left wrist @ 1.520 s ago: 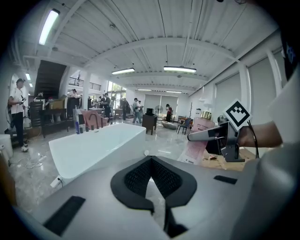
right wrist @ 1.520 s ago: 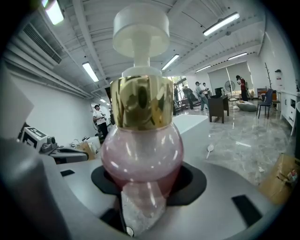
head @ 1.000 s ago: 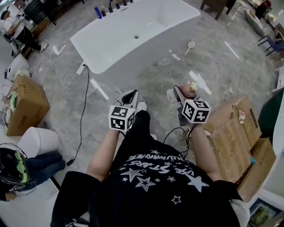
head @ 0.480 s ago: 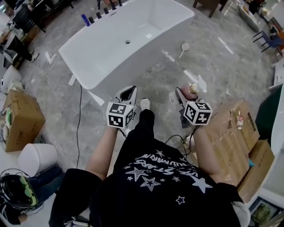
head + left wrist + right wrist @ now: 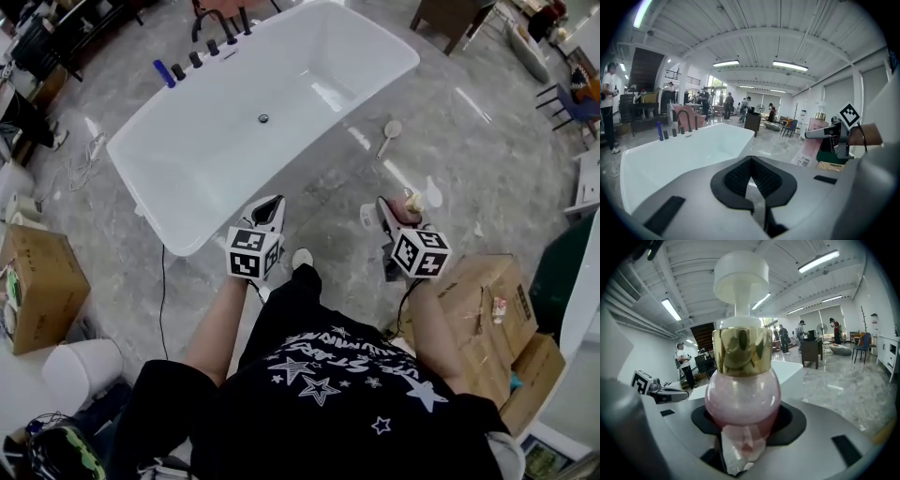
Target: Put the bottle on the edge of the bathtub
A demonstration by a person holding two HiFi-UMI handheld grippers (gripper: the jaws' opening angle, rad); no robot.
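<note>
A white bathtub (image 5: pixel 187 239) fills the upper middle of the head view, its near corner just left of my left gripper (image 5: pixel 269 208). That gripper is shut with nothing in it, its pads meeting (image 5: pixel 752 187), and the tub's (image 5: pixel 670 157) rim lies ahead of it. My right gripper (image 5: pixel 392 212) is shut on a pink round bottle (image 5: pixel 742 397) with a gold collar and a white pump top. The bottle (image 5: pixel 409 202) stands upright in the jaws, over the grey floor to the right of the tub. The tub's rim (image 5: pixel 794 371) shows behind the bottle.
Black tap fittings and a blue bottle (image 5: pixel 164 72) stand on the tub's far rim. A hand shower (image 5: pixel 391 129) lies on the floor. Cardboard boxes stand at right (image 5: pixel 487 314) and left (image 5: pixel 37 281), a white bin (image 5: pixel 80 370) at lower left. A cable (image 5: pixel 162 291) runs over the floor.
The tub has come nearer to both grippers as the person stepped towards it. The right gripper still holds the bottle and the left gripper stays shut.
</note>
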